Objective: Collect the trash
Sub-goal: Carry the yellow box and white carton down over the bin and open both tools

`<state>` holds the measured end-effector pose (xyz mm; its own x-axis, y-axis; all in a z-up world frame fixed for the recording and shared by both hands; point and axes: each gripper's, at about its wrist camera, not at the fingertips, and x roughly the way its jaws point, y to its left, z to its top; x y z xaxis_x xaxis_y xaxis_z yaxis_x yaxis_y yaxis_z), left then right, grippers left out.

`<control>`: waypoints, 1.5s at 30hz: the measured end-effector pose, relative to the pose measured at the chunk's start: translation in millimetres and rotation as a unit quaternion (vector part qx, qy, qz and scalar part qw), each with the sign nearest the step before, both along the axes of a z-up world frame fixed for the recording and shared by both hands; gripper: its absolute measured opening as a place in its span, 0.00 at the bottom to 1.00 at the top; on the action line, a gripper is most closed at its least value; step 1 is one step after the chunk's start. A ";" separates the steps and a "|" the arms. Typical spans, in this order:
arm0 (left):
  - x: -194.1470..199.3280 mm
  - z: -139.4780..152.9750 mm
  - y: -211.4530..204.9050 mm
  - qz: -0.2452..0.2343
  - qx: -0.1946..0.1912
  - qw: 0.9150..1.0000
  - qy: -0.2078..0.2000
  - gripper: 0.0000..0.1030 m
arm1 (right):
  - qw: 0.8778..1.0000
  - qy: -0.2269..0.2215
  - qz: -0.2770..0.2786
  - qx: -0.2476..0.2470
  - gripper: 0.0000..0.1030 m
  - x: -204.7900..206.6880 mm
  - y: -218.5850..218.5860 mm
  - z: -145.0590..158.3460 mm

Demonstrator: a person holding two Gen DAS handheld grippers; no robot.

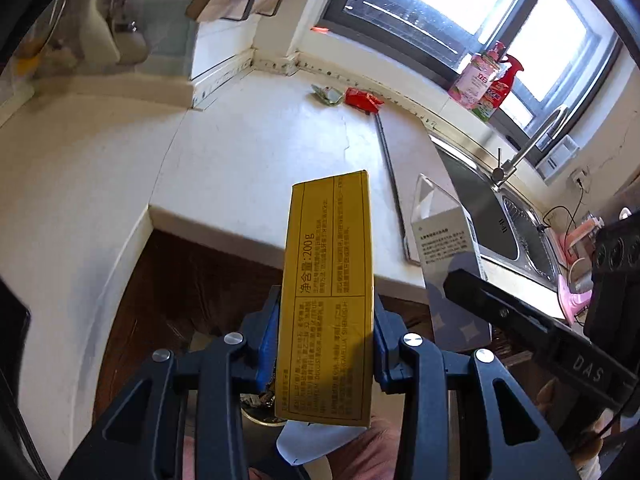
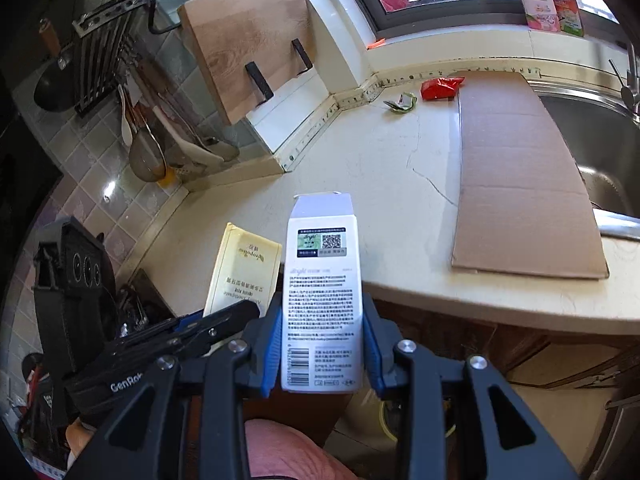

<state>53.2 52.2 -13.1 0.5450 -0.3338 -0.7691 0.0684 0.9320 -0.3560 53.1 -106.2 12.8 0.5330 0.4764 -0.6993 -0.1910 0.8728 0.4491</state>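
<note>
Cardboard sheet (image 2: 524,176) and the white counter (image 2: 360,184) are lying ahead of us, both boxes already lifted clear of the edge. We're carrying them: left gripper (image 1: 326,336) clamping the yellow box (image 1: 330,280), right gripper (image 2: 322,344) clamping the white box (image 2: 322,300). To do this well we're keeping both pinches firm and the boxes apart until over a bin, which isn't in view. Red wrapper (image 2: 440,88) and green wrapper (image 2: 400,103) are still waiting by the back wall.
</note>
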 end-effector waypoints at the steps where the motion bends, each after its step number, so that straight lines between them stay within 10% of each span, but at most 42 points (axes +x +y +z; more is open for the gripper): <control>1: -3.2 -10.8 1.1 0.006 -0.003 1.000 0.005 0.35 | 1.000 -0.001 0.002 -0.006 0.34 -7.7 3.3 -8.7; 22: -7.1 -241.8 -50.8 -0.038 0.067 0.978 0.195 0.35 | 0.963 0.266 -0.053 -0.008 0.35 -16.0 -32.3 -270.6; 33: 6.9 -303.8 -66.8 -0.058 0.059 0.963 0.256 0.36 | 0.943 0.326 -0.060 0.001 0.37 -7.8 -39.0 -327.8; 45: 19.7 -314.6 -48.9 -0.044 0.055 0.960 0.271 0.50 | 0.945 0.320 -0.066 -0.005 0.46 -6.0 -31.2 -326.5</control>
